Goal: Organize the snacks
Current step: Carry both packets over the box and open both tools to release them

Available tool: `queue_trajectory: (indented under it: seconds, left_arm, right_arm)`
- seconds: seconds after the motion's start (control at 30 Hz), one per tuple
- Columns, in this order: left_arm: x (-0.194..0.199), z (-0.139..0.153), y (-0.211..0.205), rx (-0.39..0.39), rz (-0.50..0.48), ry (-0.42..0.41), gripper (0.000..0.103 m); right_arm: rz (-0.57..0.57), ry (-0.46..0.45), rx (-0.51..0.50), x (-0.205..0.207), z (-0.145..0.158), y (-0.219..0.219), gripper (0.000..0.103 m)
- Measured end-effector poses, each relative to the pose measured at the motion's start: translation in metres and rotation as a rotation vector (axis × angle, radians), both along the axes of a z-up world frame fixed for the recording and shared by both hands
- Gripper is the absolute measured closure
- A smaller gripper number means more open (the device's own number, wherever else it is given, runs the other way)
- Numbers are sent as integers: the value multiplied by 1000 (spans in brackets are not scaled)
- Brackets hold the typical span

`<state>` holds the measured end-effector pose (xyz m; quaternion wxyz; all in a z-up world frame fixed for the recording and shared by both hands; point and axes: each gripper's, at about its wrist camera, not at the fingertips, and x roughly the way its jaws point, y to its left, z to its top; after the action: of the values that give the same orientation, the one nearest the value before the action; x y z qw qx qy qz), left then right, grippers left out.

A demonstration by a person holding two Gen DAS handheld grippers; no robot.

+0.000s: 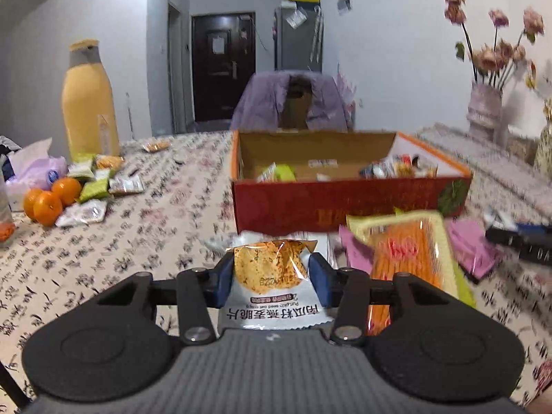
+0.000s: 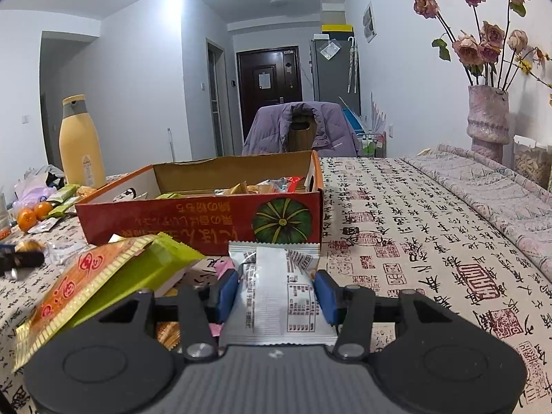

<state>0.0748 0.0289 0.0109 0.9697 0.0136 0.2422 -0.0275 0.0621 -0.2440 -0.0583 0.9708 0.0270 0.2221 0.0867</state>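
Left claw [image 1: 270,274] gripping oat-crisp packet [image 1: 272,286], right claw [image 2: 276,291] gripping white packet [image 2: 276,296], red box [image 2: 207,217] ahead, seemingly noodle pack [image 1: 407,255] beside.

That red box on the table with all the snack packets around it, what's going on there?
A person is sorting snacks with a gripper in each hand. The left gripper is shut on an oat crisp packet, and the right gripper is shut on a white snack packet. Both are held just short of the open red box, which already has several packets inside. A large orange-and-green snack bag lies in front of the box, and more small packets sit by the oranges.
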Motion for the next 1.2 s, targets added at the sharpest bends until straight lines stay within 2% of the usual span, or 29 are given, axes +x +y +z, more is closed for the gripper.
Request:
queue_trajectory:
  seconds: [0.23,0.53,0.83,1.2]
  left_arm:
    - [3,21,-5,-17,12,-79,56]
    - [28,47,-22,-26,-10,-139,56]
    - [71,72,-36,-24,-15,-182,56]
    - [146,85,-36,-54,41,-169,56]
  right_arm:
    - [10,-44,-3,0,19,8,55]
    - [36,-110,-18,16,50,28,55]
    - [46,-157,-45,58,77,51,55]
    - [38,-150,-75,127,93,66,55]
